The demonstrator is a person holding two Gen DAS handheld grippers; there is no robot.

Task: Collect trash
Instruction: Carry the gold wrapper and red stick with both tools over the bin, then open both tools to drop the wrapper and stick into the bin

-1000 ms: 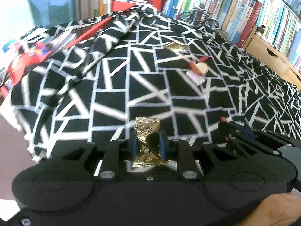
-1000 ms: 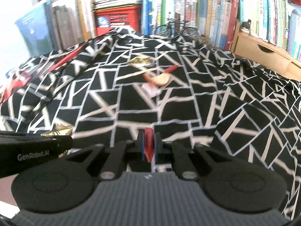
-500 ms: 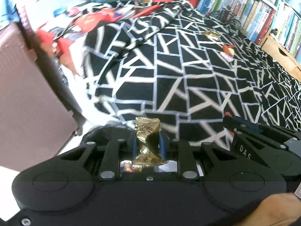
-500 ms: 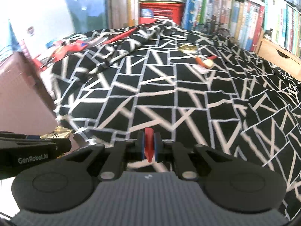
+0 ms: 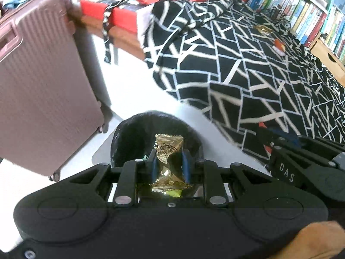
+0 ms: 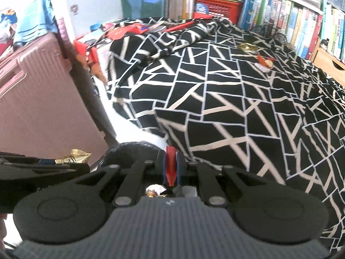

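My left gripper (image 5: 168, 164) is shut on a crumpled gold wrapper (image 5: 169, 151), hanging over the black-lined trash bin (image 5: 133, 133) on the floor beside the bed. A thin red wrapper (image 6: 171, 164) is pinched in my shut right gripper (image 6: 171, 166), which sits at the bin's (image 6: 129, 151) right rim; the left gripper's gold wrapper (image 6: 73, 155) shows at its left. Far across the black-and-white bedspread (image 5: 248, 64) lie another gold wrapper (image 5: 263, 29) and a red-and-white scrap (image 5: 279, 45), seen too as a gold wrapper (image 6: 248, 47) and a scrap (image 6: 265, 62).
A pink suitcase (image 5: 43, 86) stands left of the bin. Red boxes and magazines (image 5: 129, 10) pile up behind it. Bookshelves (image 6: 301, 10) line the far side of the bed, with a wooden drawer unit (image 5: 327, 54) at the right. White floor runs between suitcase and bed.
Both grippers swung left off the bedspread to the bed's edge, carrying their wrappers; the bin and the suitcase have come into view below and to the left.
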